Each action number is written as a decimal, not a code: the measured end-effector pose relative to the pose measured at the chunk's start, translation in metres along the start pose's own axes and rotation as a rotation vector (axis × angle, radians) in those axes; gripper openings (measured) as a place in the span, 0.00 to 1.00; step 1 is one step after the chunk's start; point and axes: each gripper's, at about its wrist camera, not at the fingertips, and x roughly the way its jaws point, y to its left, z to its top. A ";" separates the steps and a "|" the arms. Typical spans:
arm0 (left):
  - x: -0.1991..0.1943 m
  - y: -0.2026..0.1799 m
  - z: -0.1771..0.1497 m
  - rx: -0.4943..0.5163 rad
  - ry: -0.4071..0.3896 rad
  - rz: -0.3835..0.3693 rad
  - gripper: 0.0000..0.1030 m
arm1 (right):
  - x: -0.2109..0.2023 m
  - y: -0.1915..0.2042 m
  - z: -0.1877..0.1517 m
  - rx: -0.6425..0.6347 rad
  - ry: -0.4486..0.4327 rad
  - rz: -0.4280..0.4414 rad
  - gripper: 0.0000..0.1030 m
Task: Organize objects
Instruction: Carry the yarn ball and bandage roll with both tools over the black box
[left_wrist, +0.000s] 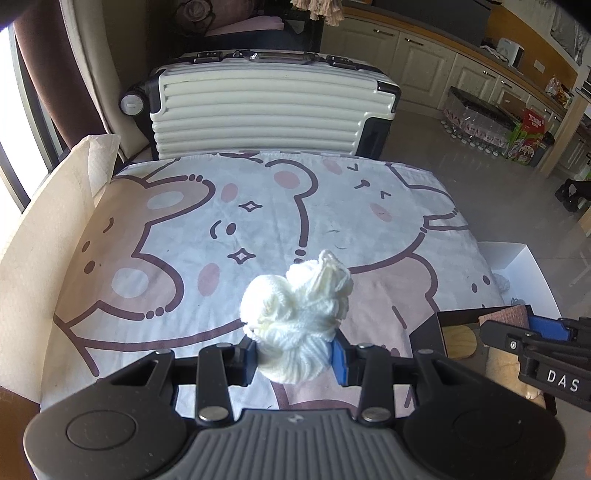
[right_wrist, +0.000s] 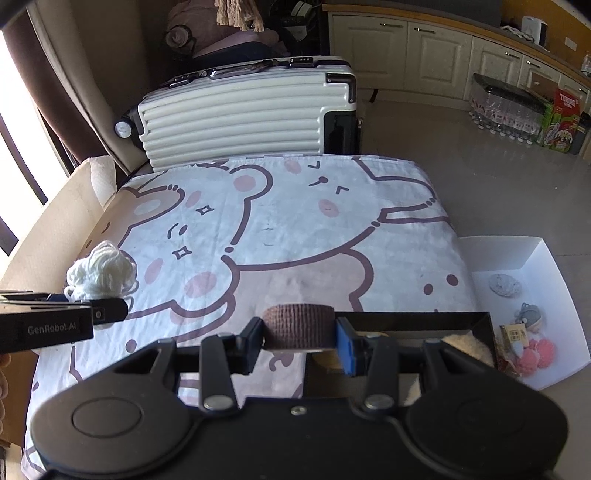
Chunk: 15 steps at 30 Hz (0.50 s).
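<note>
A cream ribbed suitcase lies on its side beyond the far edge of the desk, which is covered by a cloth printed with cartoon bears. A beige cloth bag stands along the desk's left edge. Kitchen cabinets line the far wall, and a pack of bottles sits on the floor near them. Nothing lies on the printed cloth in front of either tool.

The left tool is closed on a ball of white yarn, a loose, fluffy bundle with strands looping out at the top; it is held above the cloth near the desk's near edge. The right tool is clamped on a roll of brown tape with a woven, crinkled surface, its blue pads pressing the roll's sides, over the near right corner of the desk.

Just beyond the roll, at the desk's right corner, sits a black box holding something pale and fuzzy. Only the right wrist view shows what lies in the white box beside the desk: a grey knitted piece, a small grey plush toy and pink pompoms. The left wrist view shows only that box's rim and the yarn close up.
</note>
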 end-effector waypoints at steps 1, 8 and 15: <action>0.000 -0.001 0.000 0.001 -0.001 -0.002 0.39 | 0.000 0.000 0.000 0.001 -0.002 0.002 0.42; 0.001 -0.006 0.000 0.005 -0.002 -0.013 0.39 | -0.003 -0.006 0.001 0.019 -0.007 0.007 0.42; 0.007 -0.017 0.000 0.018 -0.003 -0.044 0.39 | 0.004 -0.023 -0.001 0.074 0.007 0.009 0.42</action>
